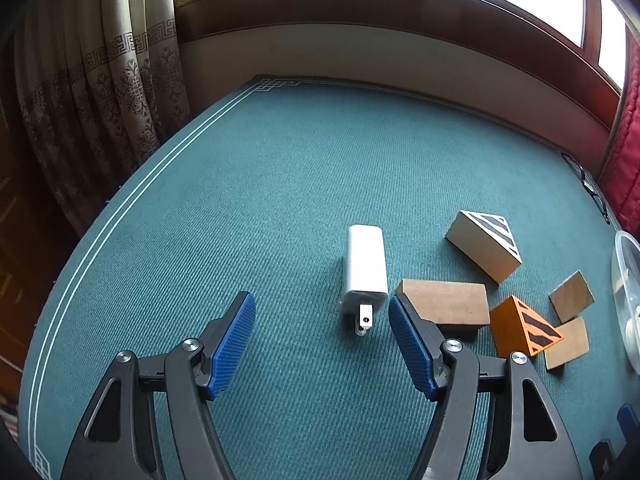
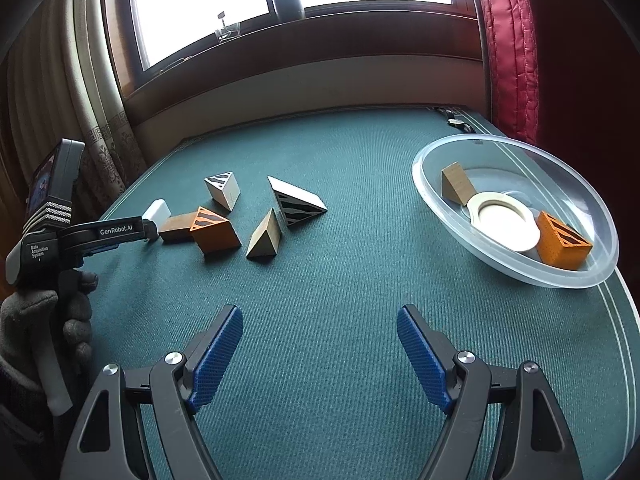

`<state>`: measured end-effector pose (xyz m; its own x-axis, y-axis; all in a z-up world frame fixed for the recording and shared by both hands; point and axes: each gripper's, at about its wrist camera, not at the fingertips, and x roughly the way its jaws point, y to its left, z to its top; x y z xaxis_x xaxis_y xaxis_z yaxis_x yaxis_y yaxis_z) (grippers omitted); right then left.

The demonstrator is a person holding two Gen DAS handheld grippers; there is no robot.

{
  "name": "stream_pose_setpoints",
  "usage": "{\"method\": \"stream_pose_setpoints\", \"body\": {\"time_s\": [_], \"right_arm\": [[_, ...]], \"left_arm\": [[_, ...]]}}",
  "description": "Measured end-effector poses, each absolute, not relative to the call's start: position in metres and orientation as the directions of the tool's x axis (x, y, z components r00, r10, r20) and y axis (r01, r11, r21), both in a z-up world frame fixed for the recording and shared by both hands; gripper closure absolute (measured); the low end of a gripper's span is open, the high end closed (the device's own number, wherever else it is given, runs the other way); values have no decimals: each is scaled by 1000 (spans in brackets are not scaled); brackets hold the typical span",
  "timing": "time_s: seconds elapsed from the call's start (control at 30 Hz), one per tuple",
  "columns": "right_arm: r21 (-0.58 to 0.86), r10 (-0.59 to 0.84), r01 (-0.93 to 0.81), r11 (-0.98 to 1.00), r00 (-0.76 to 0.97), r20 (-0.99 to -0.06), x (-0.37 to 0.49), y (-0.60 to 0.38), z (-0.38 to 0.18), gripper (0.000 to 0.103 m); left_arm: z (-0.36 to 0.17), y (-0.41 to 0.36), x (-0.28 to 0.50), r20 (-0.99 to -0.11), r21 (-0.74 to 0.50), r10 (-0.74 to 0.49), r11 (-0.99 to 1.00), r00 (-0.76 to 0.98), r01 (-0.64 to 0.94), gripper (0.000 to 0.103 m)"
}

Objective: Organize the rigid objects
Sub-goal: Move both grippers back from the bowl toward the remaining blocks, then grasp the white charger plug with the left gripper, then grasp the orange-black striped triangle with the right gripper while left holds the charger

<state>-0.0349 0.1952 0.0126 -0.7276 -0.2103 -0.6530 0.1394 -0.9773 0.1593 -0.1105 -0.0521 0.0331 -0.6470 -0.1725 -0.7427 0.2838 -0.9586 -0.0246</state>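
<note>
A white charger plug (image 1: 365, 270) lies on the green table cloth (image 1: 260, 200), prongs toward me, just ahead of my open, empty left gripper (image 1: 322, 312). Right of it lie a brown block (image 1: 446, 301), an orange striped wedge (image 1: 522, 326) and a white striped wedge (image 1: 486, 246). In the right wrist view my right gripper (image 2: 320, 324) is open and empty over bare cloth. The charger (image 2: 157, 211), orange wedge (image 2: 214, 234), a brown wedge (image 2: 265, 236) and striped wedges (image 2: 298, 200) lie ahead left. A clear bowl (image 2: 576, 276) at right holds several pieces.
The left gripper's body and a gloved hand (image 2: 48, 312) show at the left of the right wrist view. A wristwatch (image 2: 456, 120) lies at the table's far right corner. Curtains (image 1: 100, 100) hang left; a red curtain (image 2: 512, 48) hangs right. Thin brown pieces (image 1: 570, 298) lie by the bowl (image 1: 624, 280).
</note>
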Motion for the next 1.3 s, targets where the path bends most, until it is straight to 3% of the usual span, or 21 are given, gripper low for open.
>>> {"method": "stream_pose_setpoints", "body": {"time_s": [0.27, 0.6, 0.87, 1.3], "right_arm": [[159, -207, 136, -978, -717, -665, -38, 195, 12, 21], [146, -196, 131, -981, -703, -684, -40, 191, 10, 21], [119, -186, 144, -982, -692, -697, -45, 186, 10, 21], [149, -294, 265, -953, -673, -679, -79, 144, 28, 21]], "left_arm": [[33, -47, -134, -732, 19, -196, -963, -653, 267, 37], [23, -52, -146, -748, -36, -131, -971, -651, 237, 79], [29, -52, -135, -724, -49, -115, -975, -680, 216, 81], [46, -62, -116, -687, -97, -91, -972, -721, 215, 81]]}}
